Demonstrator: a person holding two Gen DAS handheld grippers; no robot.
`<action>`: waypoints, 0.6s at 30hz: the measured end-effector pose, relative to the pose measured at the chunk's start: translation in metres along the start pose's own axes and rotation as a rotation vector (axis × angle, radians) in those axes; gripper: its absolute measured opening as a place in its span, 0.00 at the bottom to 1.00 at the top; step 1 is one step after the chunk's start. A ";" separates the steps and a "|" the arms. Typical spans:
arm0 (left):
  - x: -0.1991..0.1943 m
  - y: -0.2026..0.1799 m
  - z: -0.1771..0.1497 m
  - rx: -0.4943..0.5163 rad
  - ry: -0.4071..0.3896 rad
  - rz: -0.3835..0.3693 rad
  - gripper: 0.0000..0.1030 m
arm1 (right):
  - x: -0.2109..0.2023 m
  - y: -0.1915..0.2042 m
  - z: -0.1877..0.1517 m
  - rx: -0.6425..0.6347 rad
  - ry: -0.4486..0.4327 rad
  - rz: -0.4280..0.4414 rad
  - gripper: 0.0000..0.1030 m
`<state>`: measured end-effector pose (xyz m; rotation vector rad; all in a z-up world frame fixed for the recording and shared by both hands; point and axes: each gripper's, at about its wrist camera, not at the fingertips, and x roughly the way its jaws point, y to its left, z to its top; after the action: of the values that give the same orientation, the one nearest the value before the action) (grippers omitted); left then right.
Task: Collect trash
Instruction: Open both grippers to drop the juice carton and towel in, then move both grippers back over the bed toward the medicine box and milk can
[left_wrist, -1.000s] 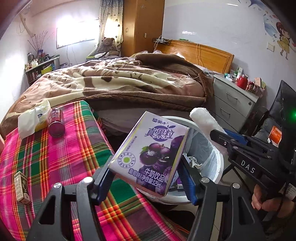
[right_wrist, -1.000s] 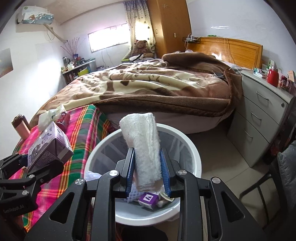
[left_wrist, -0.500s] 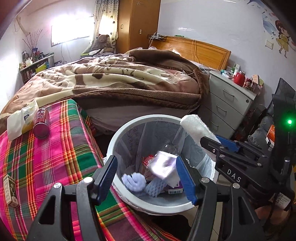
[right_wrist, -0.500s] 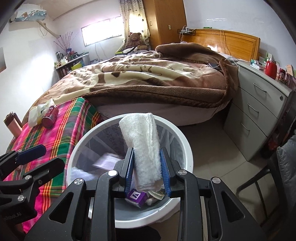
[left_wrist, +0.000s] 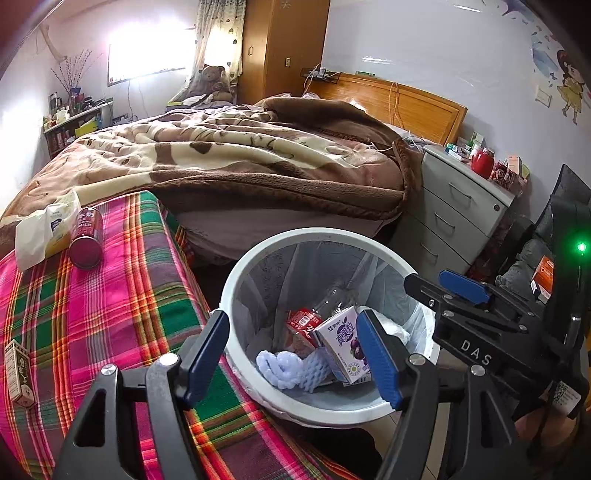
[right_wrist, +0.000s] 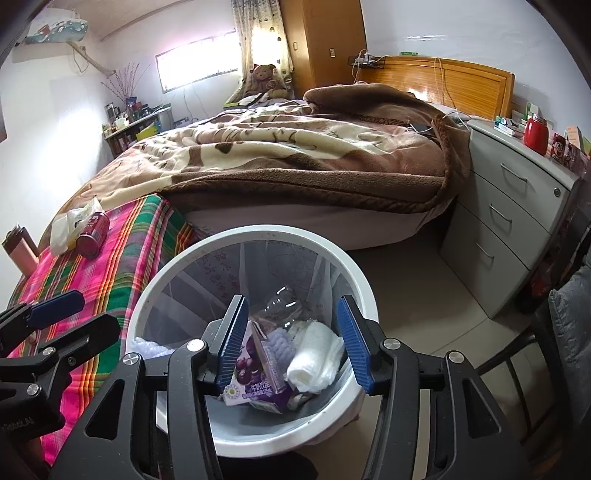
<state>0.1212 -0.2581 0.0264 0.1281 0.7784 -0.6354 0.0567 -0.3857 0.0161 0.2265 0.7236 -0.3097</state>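
A white trash bin (left_wrist: 236, 280) (right_wrist: 155, 295) stands on the floor beside a plaid-covered table (left_wrist: 110, 295). Inside lie a purple milk carton (left_wrist: 345, 343) (right_wrist: 258, 365), a white rolled towel (right_wrist: 314, 358), a red packet (left_wrist: 303, 321) and pale foam wrap (left_wrist: 284, 365). My left gripper (left_wrist: 295, 354) is open and empty above the bin's near rim. My right gripper (right_wrist: 291, 339) is open and empty above the bin; it also shows in the left wrist view (left_wrist: 454, 291). On the table remain a red can (left_wrist: 86, 236) (right_wrist: 94, 232), a white tissue pack (left_wrist: 44, 229) and a small brown carton (left_wrist: 16, 373).
A bed with a brown blanket (left_wrist: 240, 158) lies behind the bin. A grey drawer unit (left_wrist: 458, 206) (right_wrist: 509, 229) stands to the right with small items on top. A dark chair (right_wrist: 554, 332) is at the far right. A pink flask (right_wrist: 22, 251) stands at the table's left.
My left gripper opened and the purple carton dropped into the bin. My right gripper then opened and the white towel fell in beside it.
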 end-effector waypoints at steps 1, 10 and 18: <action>-0.002 0.002 0.000 -0.006 -0.003 0.004 0.71 | -0.001 0.001 0.001 0.000 -0.003 0.002 0.51; -0.028 0.028 -0.007 -0.035 -0.042 0.048 0.71 | -0.009 0.022 0.005 -0.030 -0.035 0.035 0.51; -0.049 0.061 -0.014 -0.083 -0.070 0.106 0.72 | -0.012 0.049 0.006 -0.067 -0.055 0.084 0.51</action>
<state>0.1215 -0.1805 0.0425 0.0698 0.7240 -0.5036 0.0690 -0.3400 0.0331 0.1841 0.6666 -0.2105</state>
